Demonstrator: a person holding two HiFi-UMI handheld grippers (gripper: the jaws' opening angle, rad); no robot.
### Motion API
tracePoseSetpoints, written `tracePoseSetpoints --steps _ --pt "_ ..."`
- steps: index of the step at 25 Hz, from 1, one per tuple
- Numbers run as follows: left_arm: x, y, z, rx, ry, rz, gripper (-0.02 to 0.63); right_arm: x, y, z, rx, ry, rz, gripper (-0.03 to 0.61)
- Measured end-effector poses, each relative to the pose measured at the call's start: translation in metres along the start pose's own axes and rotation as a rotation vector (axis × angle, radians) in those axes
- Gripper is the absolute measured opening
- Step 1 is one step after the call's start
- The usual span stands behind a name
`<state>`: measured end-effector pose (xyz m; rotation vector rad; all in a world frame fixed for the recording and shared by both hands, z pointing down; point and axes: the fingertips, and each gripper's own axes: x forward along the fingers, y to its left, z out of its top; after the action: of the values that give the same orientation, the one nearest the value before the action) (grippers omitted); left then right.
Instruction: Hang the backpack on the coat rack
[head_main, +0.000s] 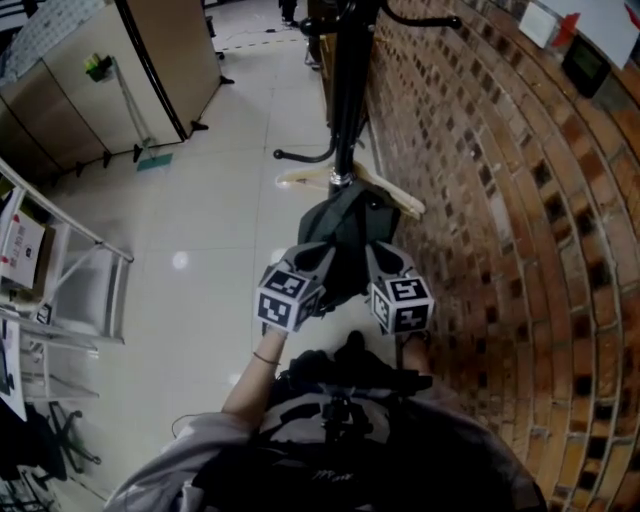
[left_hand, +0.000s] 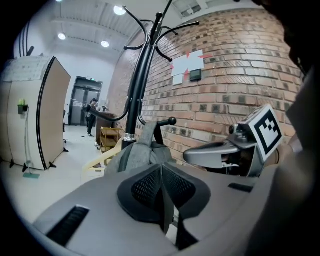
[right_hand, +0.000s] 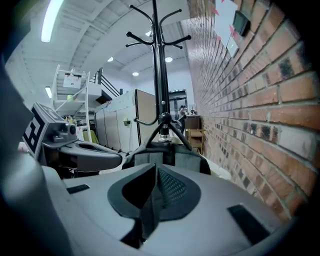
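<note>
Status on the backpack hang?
Done, apparently: the backpack hangs from a low hook on the coat rack. In hand: nothing visible; the left gripper and right gripper are shut, jaws together. Left: back away, check that it holds.

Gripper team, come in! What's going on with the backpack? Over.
Left gripper shut, empty. Right gripper shut, empty. Backpack hanging low on coat rack. Nothing in the way; brick wall close on right.
</note>
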<state>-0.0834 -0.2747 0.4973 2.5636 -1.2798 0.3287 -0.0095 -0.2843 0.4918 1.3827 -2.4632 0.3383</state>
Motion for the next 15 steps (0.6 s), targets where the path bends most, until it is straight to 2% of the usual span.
tracePoseSetpoints --steps 7,15 --pt "-0.011 -0.023 -0.015 -0.062 0.000 -0.030 0.002 -0.021 0.013 -0.018 -0.025 0.035 0.019 0.014" --pt "-0.029 -0.052 -0.015 -0.085 -0.046 0.024 0.002 -0.048 0.019 -0.029 -0.032 0.024 0.077 0.014"
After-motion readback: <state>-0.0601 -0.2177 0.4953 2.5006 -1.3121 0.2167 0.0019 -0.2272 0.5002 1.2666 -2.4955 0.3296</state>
